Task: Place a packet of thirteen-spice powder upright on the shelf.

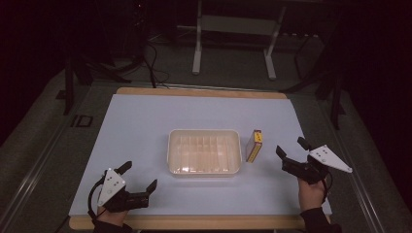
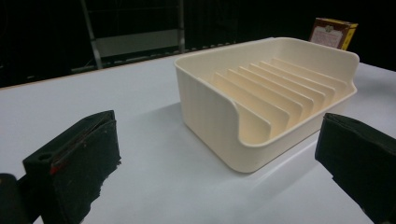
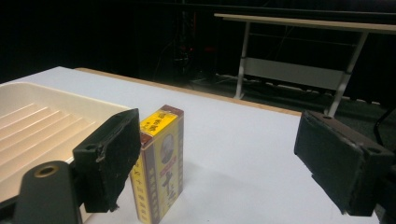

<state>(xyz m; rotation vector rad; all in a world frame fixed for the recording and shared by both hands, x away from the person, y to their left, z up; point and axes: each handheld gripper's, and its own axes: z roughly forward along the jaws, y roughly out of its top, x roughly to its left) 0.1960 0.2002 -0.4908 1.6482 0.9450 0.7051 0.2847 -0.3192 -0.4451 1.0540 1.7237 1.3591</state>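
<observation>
Cream ribbed tray (image 1: 204, 152), yellow-and-brown box (image 1: 254, 145), white table (image 1: 145, 121).

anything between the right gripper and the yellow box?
Nothing: in the high view, bare white table separates the right gripper from the yellow box, which stands beside the cream tray.

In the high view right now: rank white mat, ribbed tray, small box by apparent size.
1. White mat, covers most of the tabletop.
2. Ribbed tray, cream, mid-mat.
3. Small box, yellow and brown, standing just right of the tray.
No close calls; all three rest at similar depth.
</observation>
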